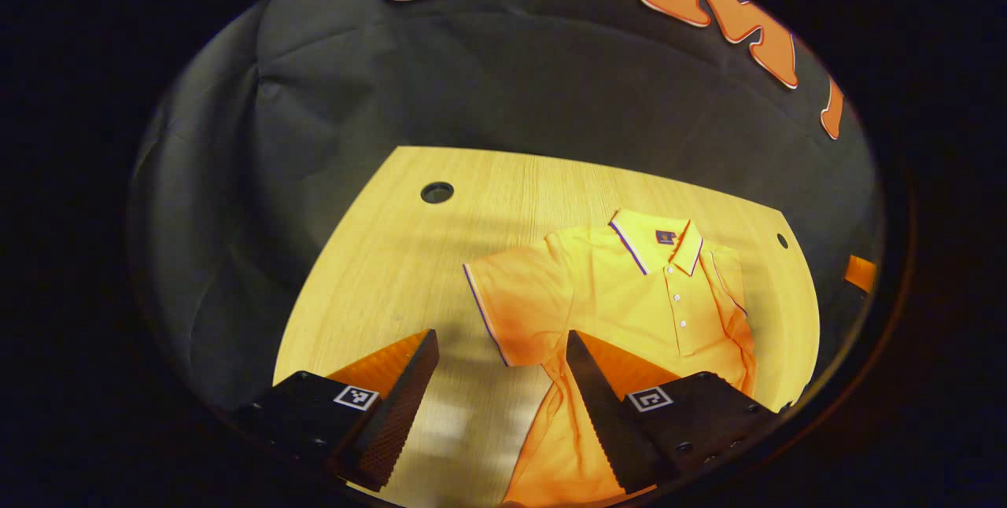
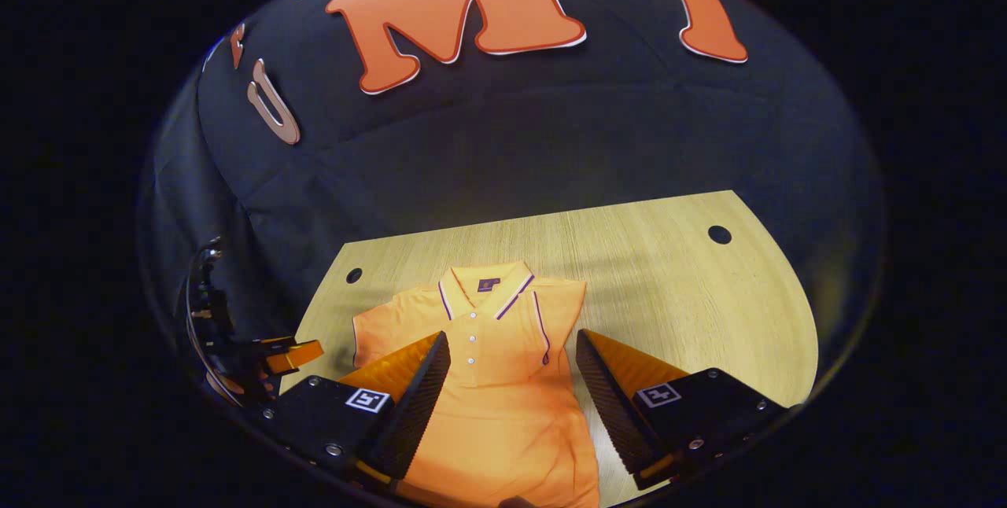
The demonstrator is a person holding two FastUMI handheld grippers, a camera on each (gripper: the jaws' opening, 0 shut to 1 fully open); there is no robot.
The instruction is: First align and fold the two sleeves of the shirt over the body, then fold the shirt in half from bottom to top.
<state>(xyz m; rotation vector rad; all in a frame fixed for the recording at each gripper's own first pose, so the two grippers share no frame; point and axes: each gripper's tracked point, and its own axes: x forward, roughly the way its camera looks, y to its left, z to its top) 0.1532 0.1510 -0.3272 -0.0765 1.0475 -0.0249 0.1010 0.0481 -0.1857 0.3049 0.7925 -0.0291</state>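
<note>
Orange polo shirt (image 1: 629, 288) lies face up on the wooden desk (image 1: 393, 256), collar toward the booth's far wall, hem toward the person.

Left side first. The left gripper (image 1: 503, 351) hovers over the near desk edge, fingers well apart, nothing between them. One finger is above bare wood, the other above the shirt's lower body. The sleeve (image 1: 519, 303) on this side is spread flat on the desk, out from the body, its trimmed cuff edge showing. Not folded yet.

Middle: collar (image 2: 484, 292) lies flat with dark-and-white striped trim; the placket buttons run straight down from it.

Right side. In the right gripper view the shirt's edge beside the collar runs straight down, with a line of dark trim lying over the chest; I judge that sleeve already turned in over the body, though the fold itself is hard to make out. The right gripper (image 2: 511, 351) hangs above the shirt's middle, fingers spread wide, holding nothing.

Progress, as I judge it: one sleeve done, one to go, then the bottom-to-top half fold. The lower body looks loosely rumpled near the hem.

Writing: a small dark label (image 2: 488, 285) sits inside the collar, too small to read. Each gripper carries square black-and-white markers, patterns only.
</note>
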